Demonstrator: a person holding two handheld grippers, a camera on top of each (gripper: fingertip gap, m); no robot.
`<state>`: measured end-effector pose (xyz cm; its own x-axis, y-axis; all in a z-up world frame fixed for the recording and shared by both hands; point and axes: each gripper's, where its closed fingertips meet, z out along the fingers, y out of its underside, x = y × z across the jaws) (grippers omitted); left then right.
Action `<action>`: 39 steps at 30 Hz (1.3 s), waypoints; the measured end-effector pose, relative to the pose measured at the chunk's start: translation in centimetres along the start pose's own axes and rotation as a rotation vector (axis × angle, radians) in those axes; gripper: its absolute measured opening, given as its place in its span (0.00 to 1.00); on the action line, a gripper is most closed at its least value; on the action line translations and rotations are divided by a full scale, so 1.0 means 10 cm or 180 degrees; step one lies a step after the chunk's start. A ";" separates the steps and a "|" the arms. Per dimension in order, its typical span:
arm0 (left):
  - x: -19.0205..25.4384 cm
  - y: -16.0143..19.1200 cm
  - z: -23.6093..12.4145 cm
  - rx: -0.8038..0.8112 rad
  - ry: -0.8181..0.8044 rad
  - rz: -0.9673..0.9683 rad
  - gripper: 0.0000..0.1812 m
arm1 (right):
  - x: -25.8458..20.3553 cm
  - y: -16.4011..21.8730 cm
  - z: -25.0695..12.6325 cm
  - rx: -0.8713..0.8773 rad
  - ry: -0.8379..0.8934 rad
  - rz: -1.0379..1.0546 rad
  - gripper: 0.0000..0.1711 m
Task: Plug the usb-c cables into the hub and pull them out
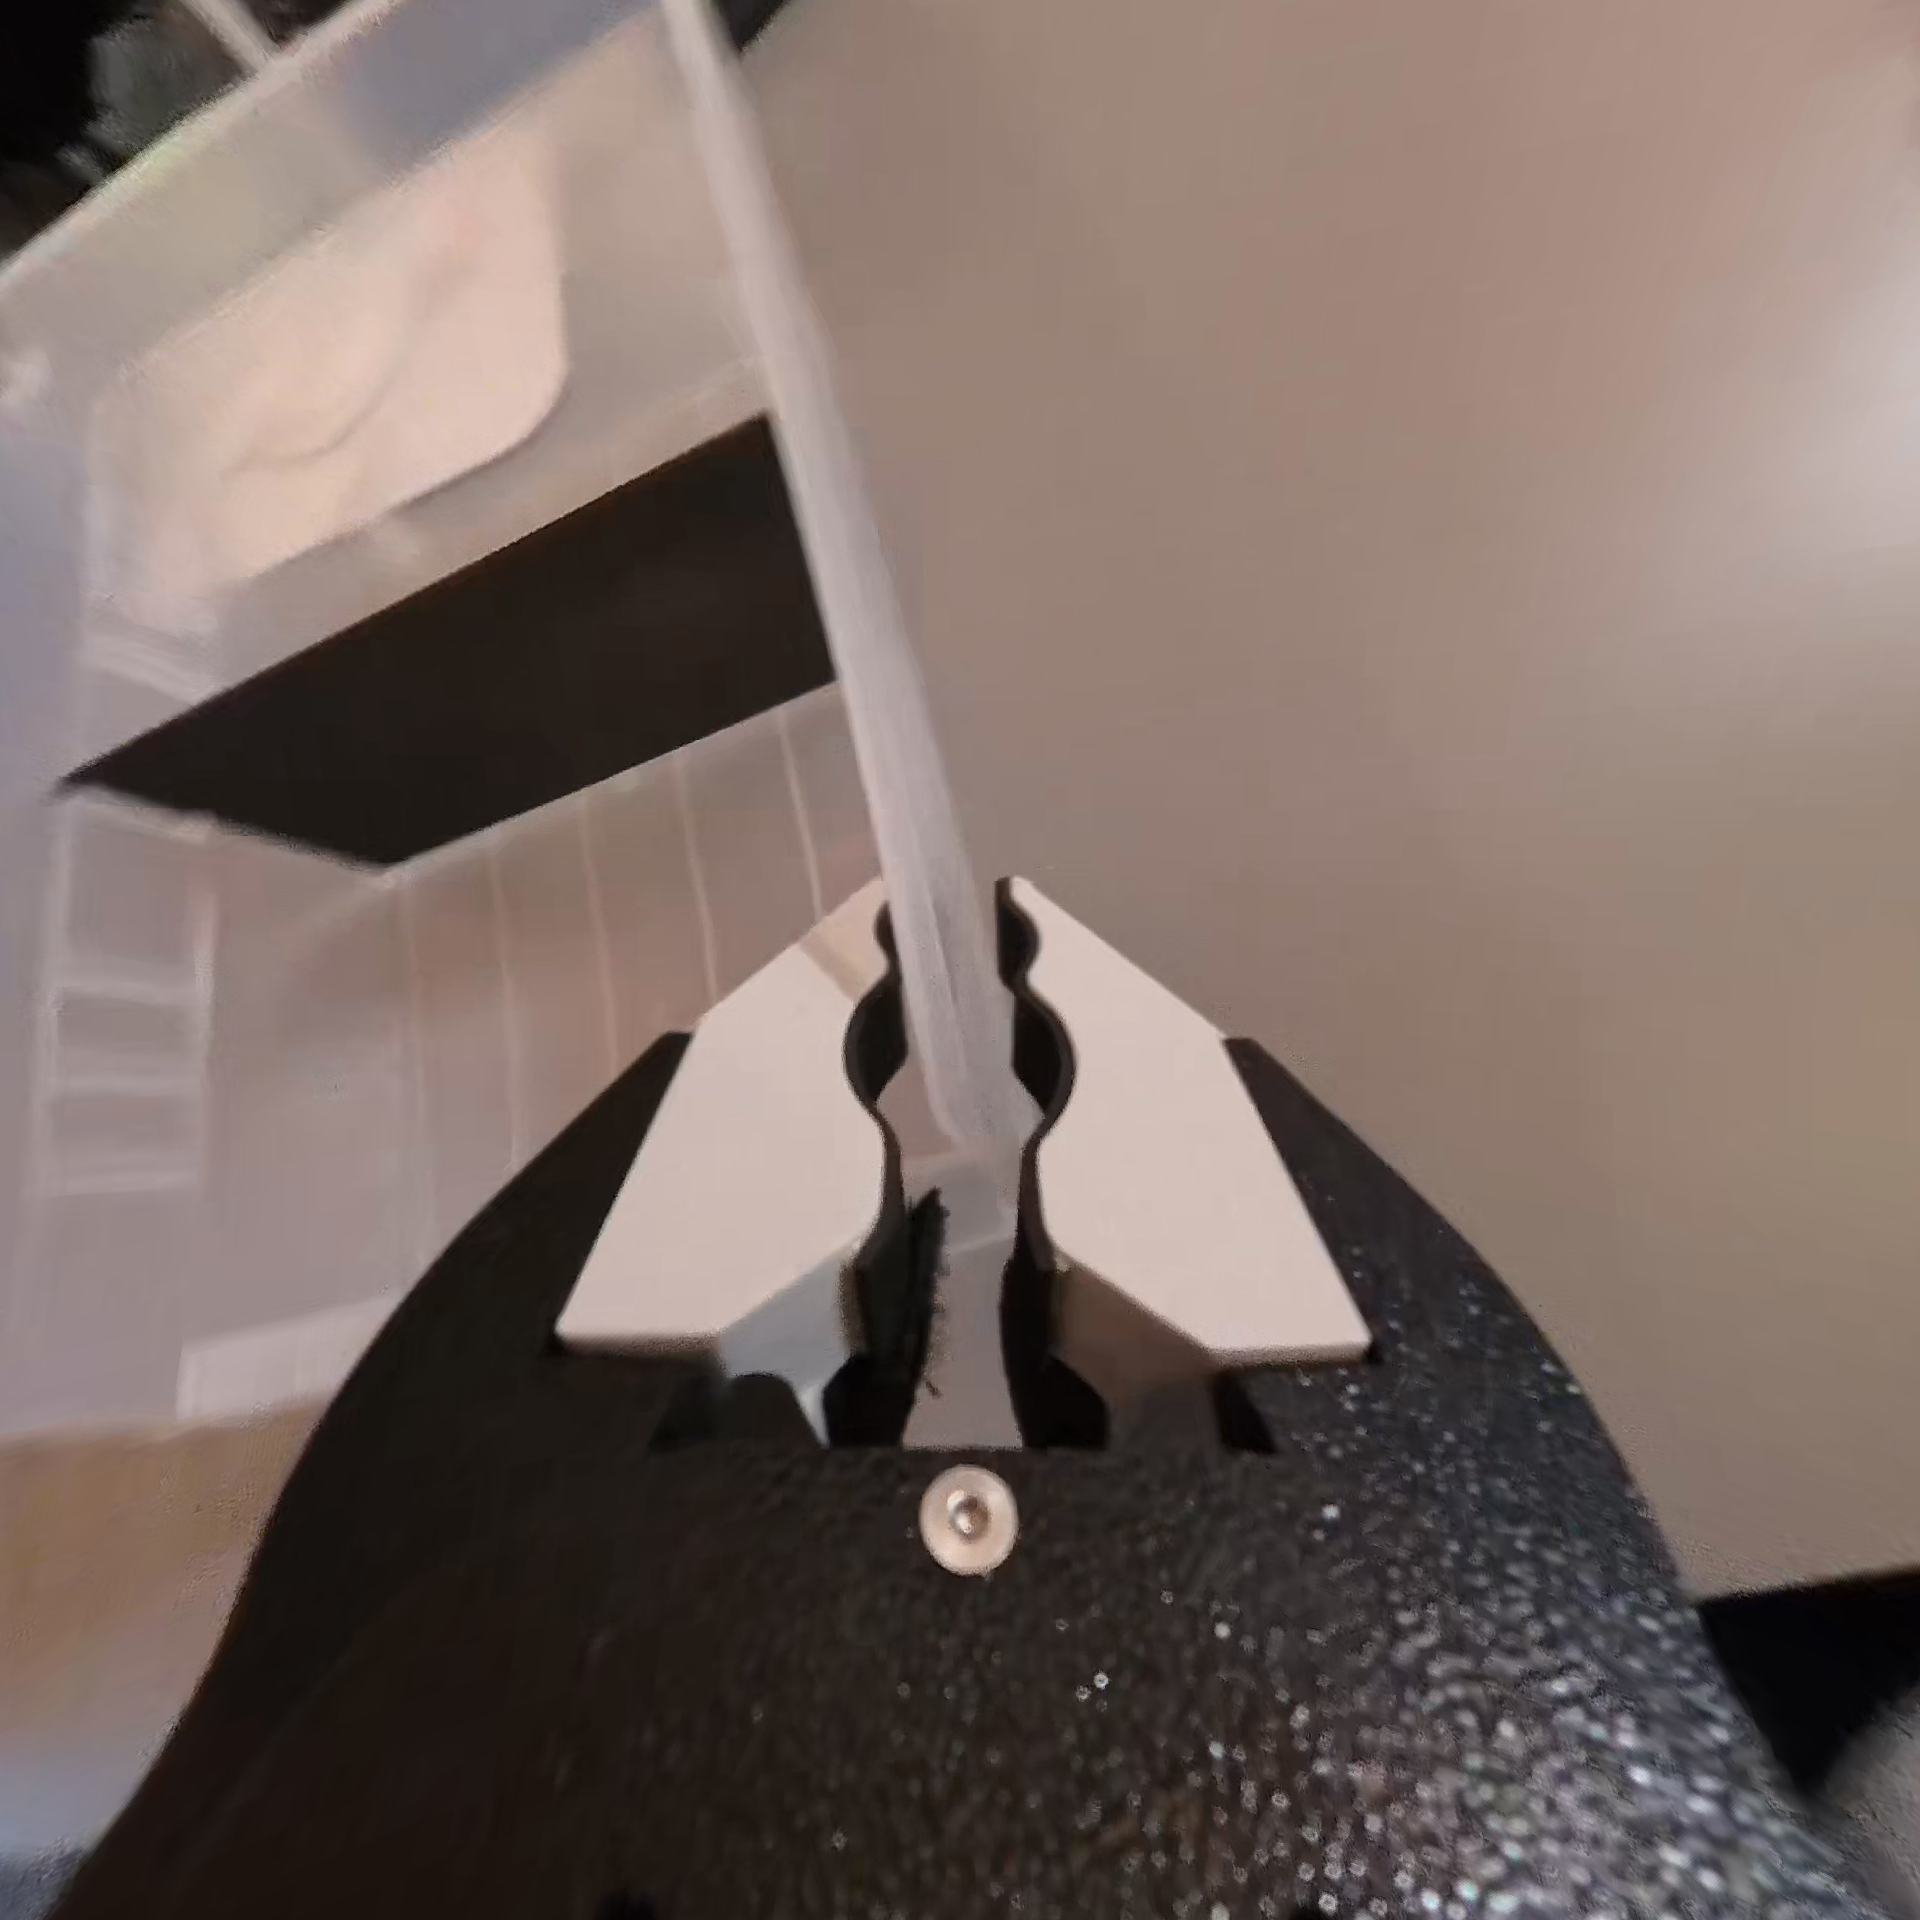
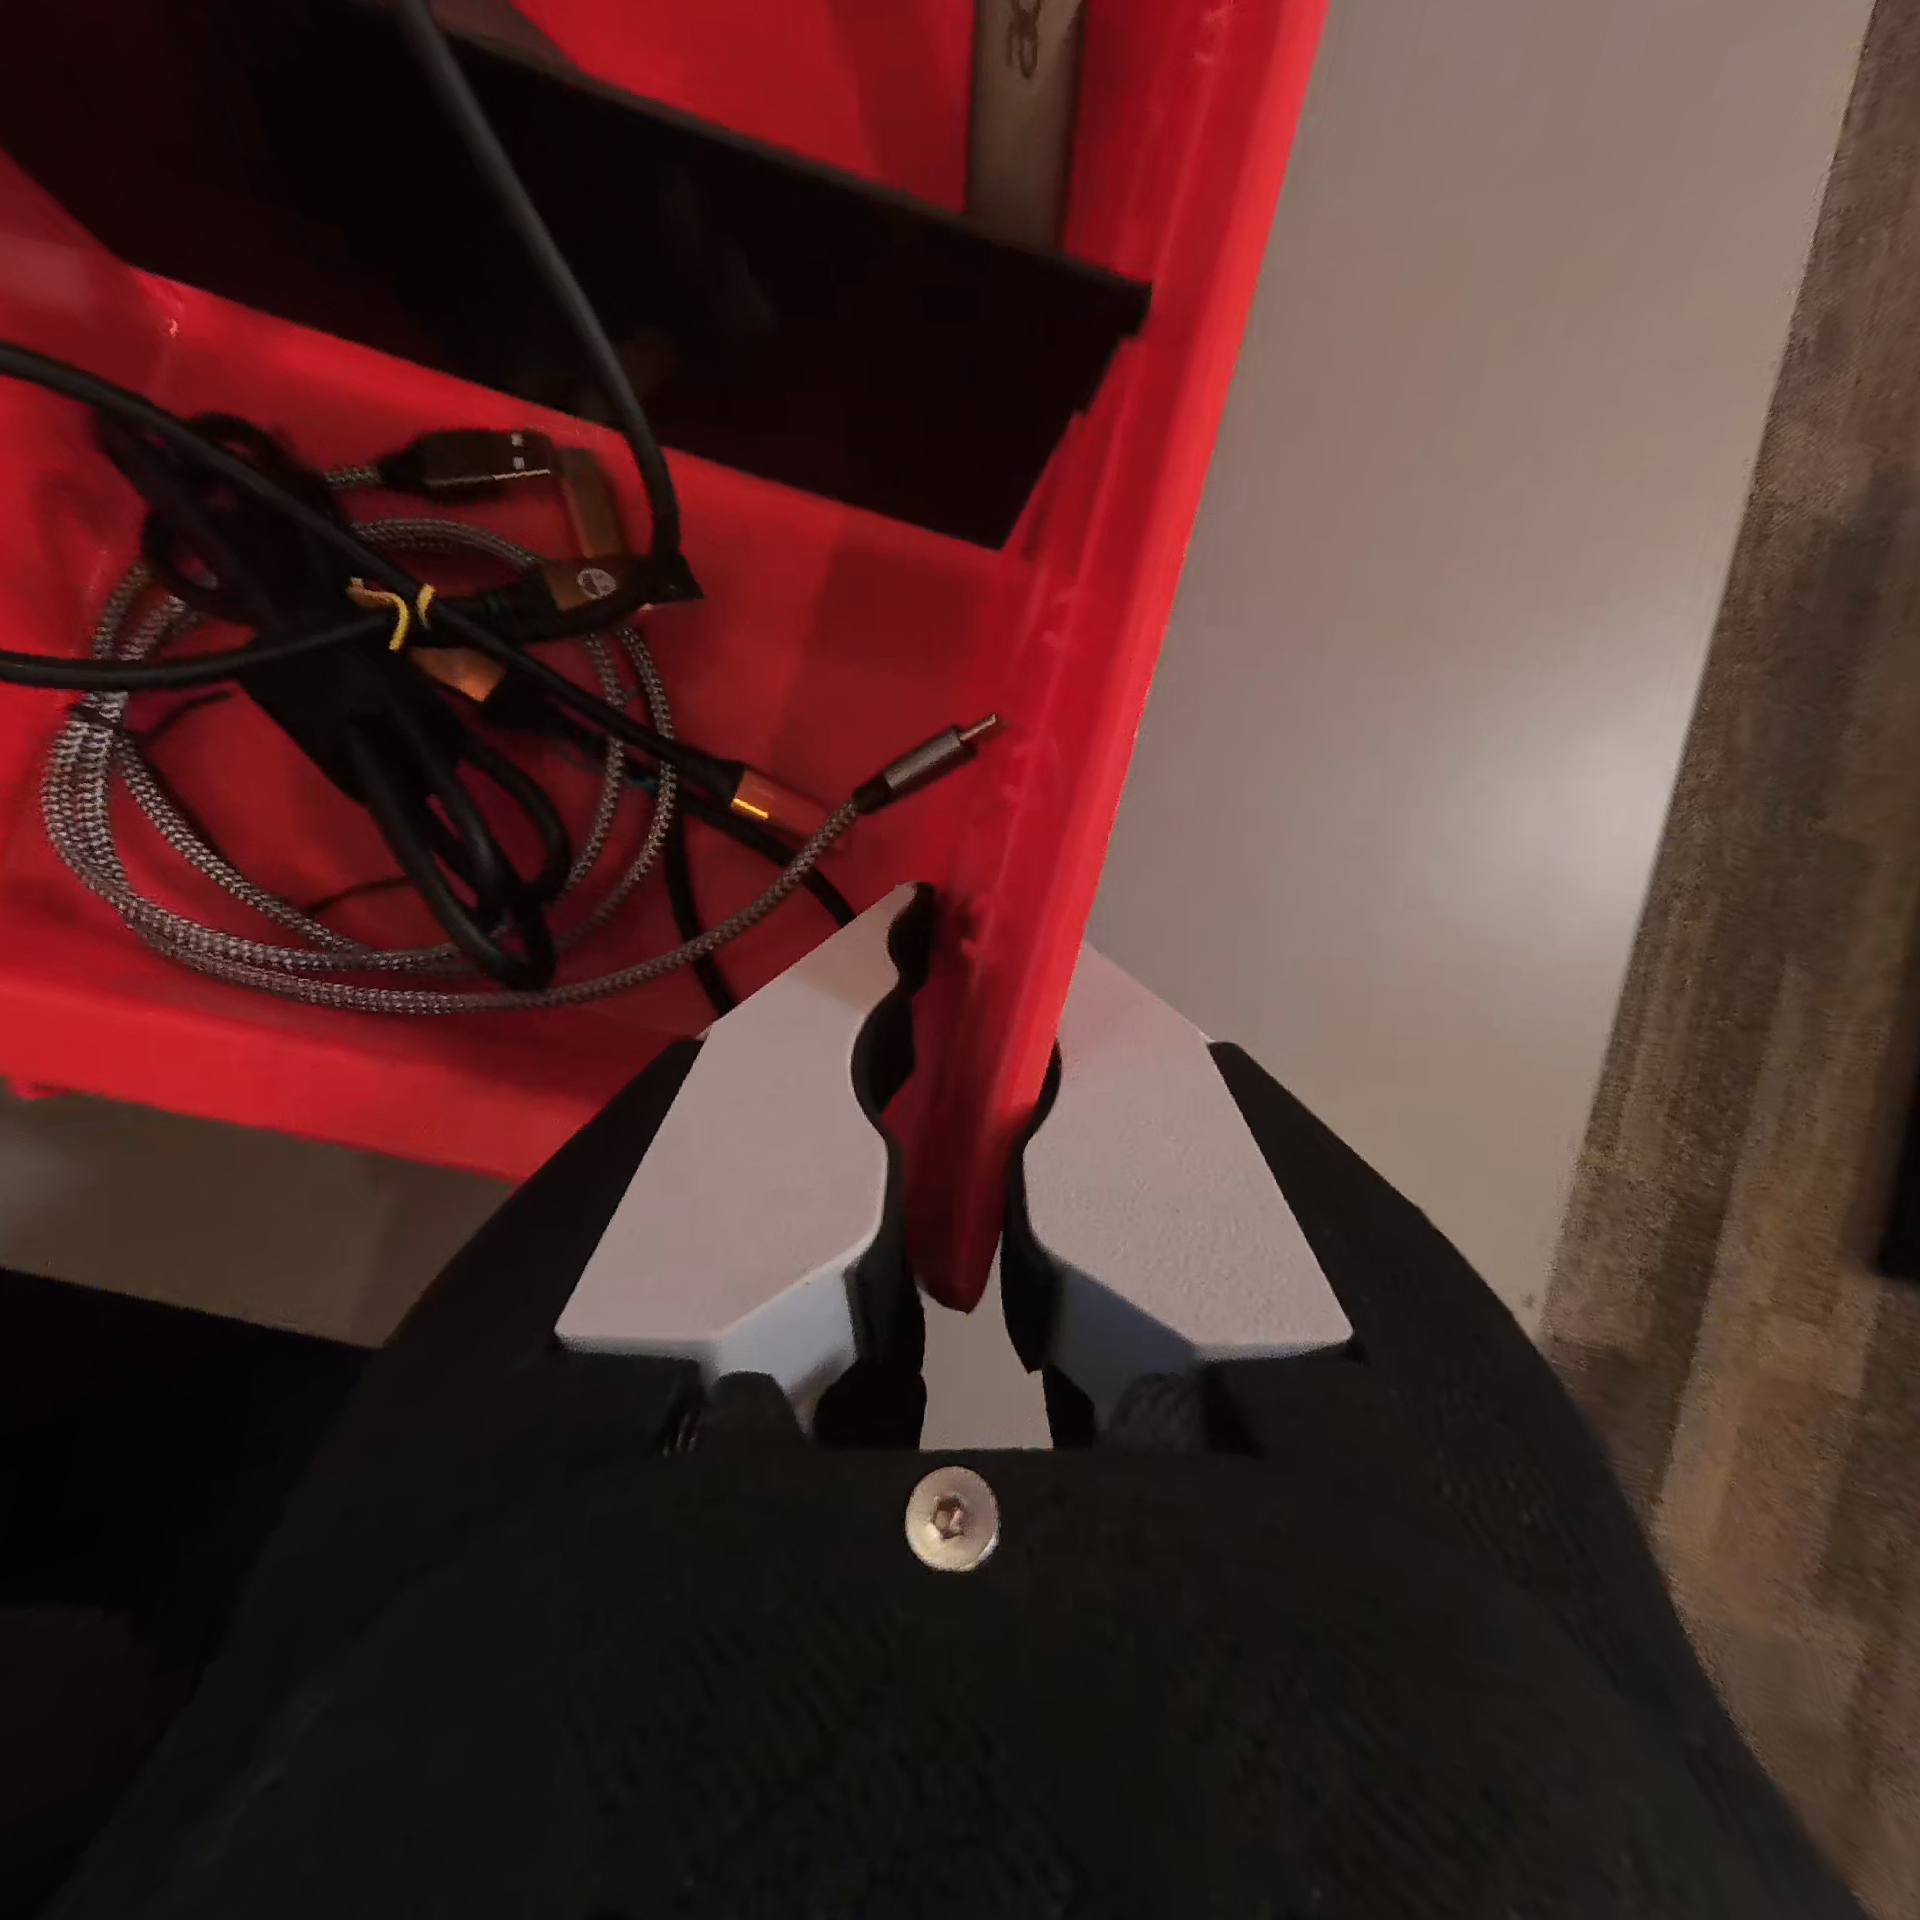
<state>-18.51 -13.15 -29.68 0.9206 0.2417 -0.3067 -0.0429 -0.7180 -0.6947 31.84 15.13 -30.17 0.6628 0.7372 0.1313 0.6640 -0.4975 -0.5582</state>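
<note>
On a pale counter (image 2: 1403, 623), right gripper (image 2: 961, 1091) jaws clench red plastic bin (image 2: 1101, 623) wall, left gripper (image 1: 951, 1049) jaws clench translucent bin (image 1: 769, 416) edge; limp braided usb-c cables (image 2: 343, 935) lie coiled inside, likely best gripped by rigid metal plug (image 2: 925, 758).

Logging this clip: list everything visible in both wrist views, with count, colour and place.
clear bin: one, translucent white, left of left wrist view, wall clamped
red bin: one, red, right wrist view, wall clamped
cables: tangled bundle, count unclear, black and grey braided, on red bin floor
loose plug: one, grey metal, near red wall
black panels: two, inside red bin, upper part
left gripper: black with white fingers, shut on clear wall
right gripper: same, shut on red wall
</note>
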 end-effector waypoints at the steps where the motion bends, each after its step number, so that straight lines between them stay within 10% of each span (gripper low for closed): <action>1: -0.13 0.05 -0.02 0.0013 -0.0142 -0.0014 0.03 | -0.04 -0.03 0.02 0.0023 0.0012 0.0012 0.04; 27: -0.70 -0.02 -1.03 0.0790 -0.0602 -0.0313 0.04 | -2.50 -1.53 0.57 0.0615 -0.0536 -0.0382 0.04; 35: -0.71 -0.13 -1.20 0.0922 -0.0693 -0.0187 0.04 | -3.71 -1.74 0.23 0.1269 -0.1779 -0.0741 0.50; 39: -0.60 -0.29 -1.40 0.1113 -0.0694 -0.0045 0.04 | -3.35 -1.86 -0.36 0.2322 -0.1679 -0.0834 0.51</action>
<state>-18.47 -21.71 -16.70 0.8199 0.4095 -0.4000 -0.1947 -0.4576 -0.8676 -1.47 -1.91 -21.24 0.1613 0.9862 0.0368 0.2702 -0.0083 -0.9628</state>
